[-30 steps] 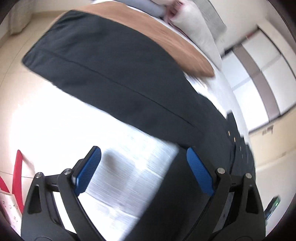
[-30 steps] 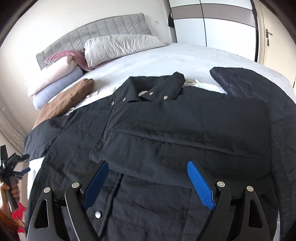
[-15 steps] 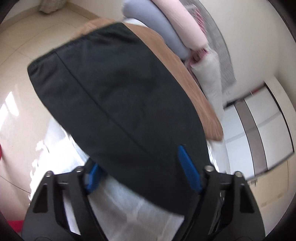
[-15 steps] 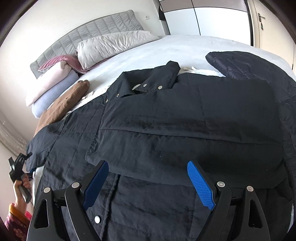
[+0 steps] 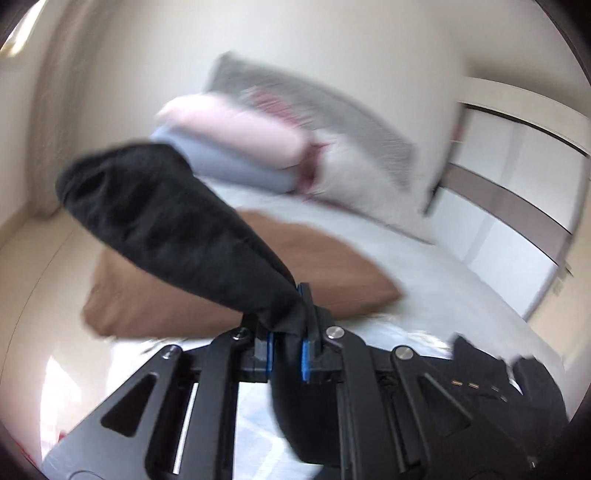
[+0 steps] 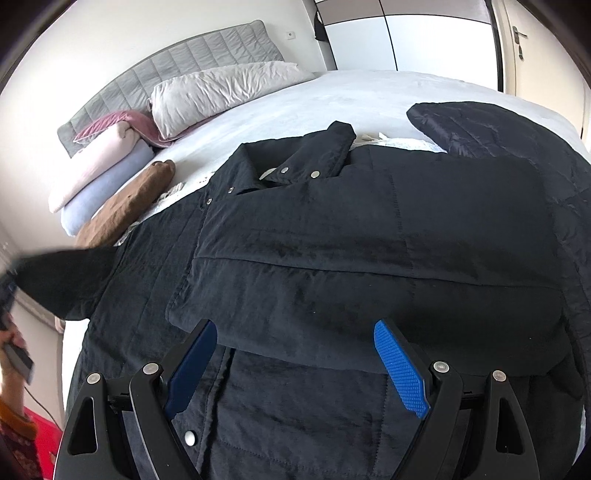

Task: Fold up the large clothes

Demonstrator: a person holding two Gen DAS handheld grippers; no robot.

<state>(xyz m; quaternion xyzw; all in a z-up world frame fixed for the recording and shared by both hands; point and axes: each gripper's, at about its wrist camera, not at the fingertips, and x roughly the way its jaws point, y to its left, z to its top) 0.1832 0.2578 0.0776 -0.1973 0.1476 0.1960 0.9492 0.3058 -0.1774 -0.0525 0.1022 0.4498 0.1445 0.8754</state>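
Note:
A black quilted jacket [image 6: 332,229] lies spread on the white bed [image 6: 332,99], one sleeve folded across its chest. My left gripper [image 5: 288,332] is shut on the other sleeve [image 5: 166,229], whose cuff end sticks up and away from the blue pads [image 5: 306,347]. In the right wrist view that lifted sleeve [image 6: 62,280] rises off the bed's left edge, with a hand [image 6: 11,343] below it. My right gripper [image 6: 291,362] hovers open above the jacket's lower front; nothing lies between its fingers.
A brown folded cloth [image 6: 129,206], pink and pale blue rolled blankets [image 6: 99,166] and a light pillow [image 6: 221,92] sit by the grey headboard [image 6: 173,66]. A second dark quilted garment [image 6: 498,125] lies at the right. Wardrobe doors [image 6: 424,33] stand behind.
My left gripper closed from open onto the jacket sleeve, then rose and tilted up, lifting the sleeve off the bed edge. The right gripper stayed put.

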